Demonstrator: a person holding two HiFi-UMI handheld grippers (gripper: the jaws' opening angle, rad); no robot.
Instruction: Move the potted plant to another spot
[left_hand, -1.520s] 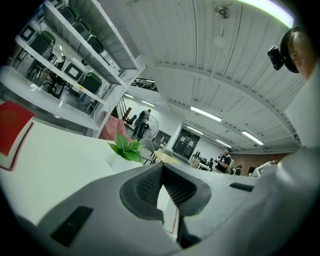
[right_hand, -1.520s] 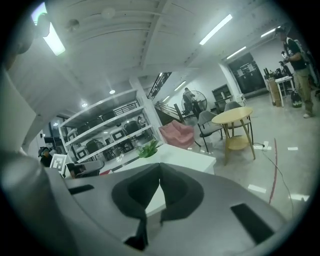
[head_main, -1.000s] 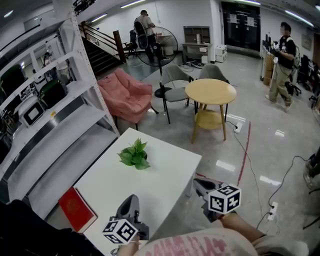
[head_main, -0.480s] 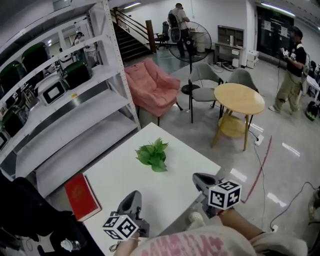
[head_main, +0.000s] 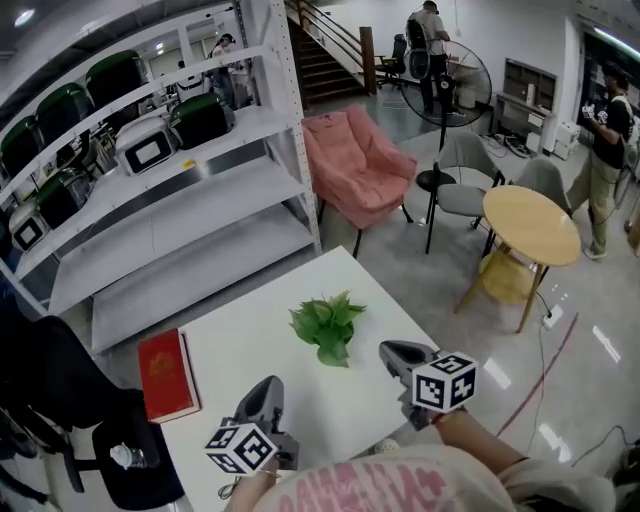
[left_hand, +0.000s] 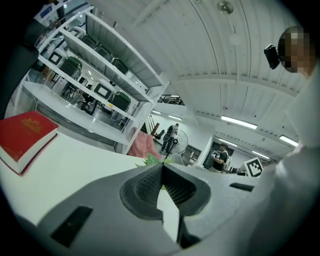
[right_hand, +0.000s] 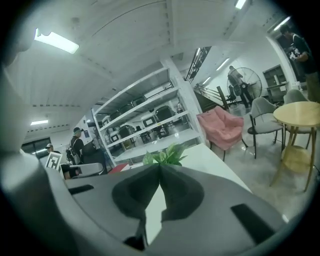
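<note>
While the white table (head_main: 250, 340) is carrying the red book (head_main: 165, 375) at its left edge and the potted plant (head_main: 328, 325) toward its far right side, the left gripper (head_main: 262, 388) and right gripper (head_main: 392, 351) are hovering short of it, apparently lining up an approach, jaws closed and empty.

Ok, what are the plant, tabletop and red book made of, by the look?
Plant: glossy, even green leaves, possibly plastic, though real foliage can't be ruled out. Table: smooth matte white top, likely laminate or painted board. Red book: plain red cover, pale page edges in the left gripper view, so card and paper.
</note>
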